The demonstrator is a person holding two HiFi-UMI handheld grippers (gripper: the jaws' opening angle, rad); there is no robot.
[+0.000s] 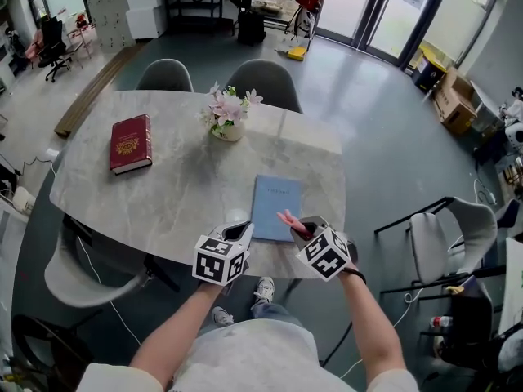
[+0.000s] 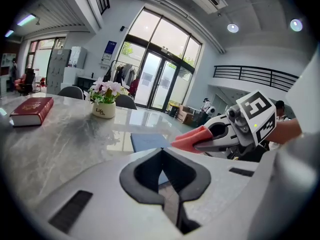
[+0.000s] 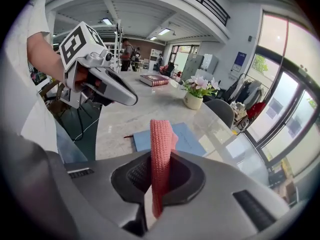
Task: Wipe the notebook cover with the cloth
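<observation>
A light blue notebook lies flat near the front edge of the marble table. My right gripper hovers just above the notebook's near right corner, shut on a salmon-pink knitted cloth. In the right gripper view the cloth stands up between the jaws, with the notebook beyond it. My left gripper is shut and empty, over the table edge at the notebook's near left corner. The left gripper view shows the notebook ahead and the cloth in the right gripper.
A dark red book lies at the table's far left. A small pot of pink flowers stands at the back middle. Grey chairs sit behind the table, another chair to the right.
</observation>
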